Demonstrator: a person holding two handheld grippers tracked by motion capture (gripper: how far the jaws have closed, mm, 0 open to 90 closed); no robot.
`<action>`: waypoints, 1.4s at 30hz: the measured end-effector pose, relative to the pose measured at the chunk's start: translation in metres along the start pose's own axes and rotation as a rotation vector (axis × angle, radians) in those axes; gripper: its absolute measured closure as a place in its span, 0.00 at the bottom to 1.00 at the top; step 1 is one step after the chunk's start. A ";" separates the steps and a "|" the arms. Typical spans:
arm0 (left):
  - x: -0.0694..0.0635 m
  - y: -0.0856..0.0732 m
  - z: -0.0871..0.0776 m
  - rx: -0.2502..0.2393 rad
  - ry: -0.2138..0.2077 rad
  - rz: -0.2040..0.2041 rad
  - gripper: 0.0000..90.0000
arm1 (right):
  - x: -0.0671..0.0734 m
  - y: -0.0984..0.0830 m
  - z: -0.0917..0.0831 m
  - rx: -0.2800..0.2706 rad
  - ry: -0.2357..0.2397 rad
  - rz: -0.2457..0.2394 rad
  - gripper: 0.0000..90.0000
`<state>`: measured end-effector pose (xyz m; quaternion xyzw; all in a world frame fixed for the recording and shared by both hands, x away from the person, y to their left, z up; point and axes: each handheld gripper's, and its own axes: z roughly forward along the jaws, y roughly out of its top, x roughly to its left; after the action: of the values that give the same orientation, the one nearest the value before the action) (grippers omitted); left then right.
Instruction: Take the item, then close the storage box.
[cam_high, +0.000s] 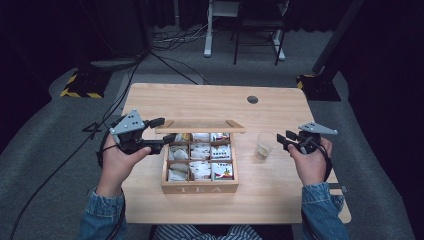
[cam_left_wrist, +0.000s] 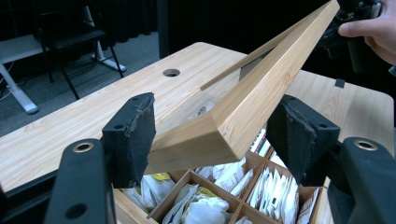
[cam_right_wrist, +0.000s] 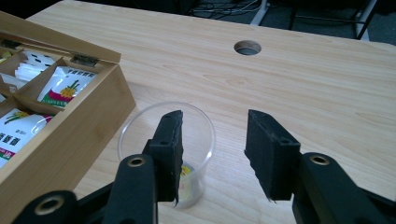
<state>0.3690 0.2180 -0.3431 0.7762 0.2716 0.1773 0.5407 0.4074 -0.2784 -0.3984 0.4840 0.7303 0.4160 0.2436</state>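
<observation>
A wooden tea box marked TEA sits mid-table, its compartments full of tea bags. Its lid stands raised over the back edge. My left gripper is at the lid's left end. In the left gripper view the lid corner is clamped between the pads of my left gripper. A clear plastic cup stands right of the box. My right gripper is open just right of it. In the right gripper view its jaws gape, the left one in front of the cup, which has a tea bag at its bottom.
The table has a round cable hole at the back right. The tea box's right wall is close to the cup. Bare wood lies behind and right of the cup. Chair and desk legs stand on the floor beyond the table.
</observation>
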 end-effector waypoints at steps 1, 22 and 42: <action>0.000 0.000 0.000 0.001 0.001 -0.003 0.38 | -0.002 -0.001 -0.002 -0.004 -0.001 0.005 0.64; -0.011 -0.007 -0.001 0.053 0.015 0.012 0.36 | -0.034 -0.034 -0.005 0.032 -0.017 0.069 0.63; -0.035 -0.025 -0.003 0.130 0.074 0.061 0.31 | -0.055 -0.074 0.026 0.119 0.007 0.048 0.47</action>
<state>0.3342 0.2057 -0.3648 0.8105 0.2787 0.2040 0.4730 0.4131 -0.3327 -0.4771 0.5133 0.7429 0.3794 0.2018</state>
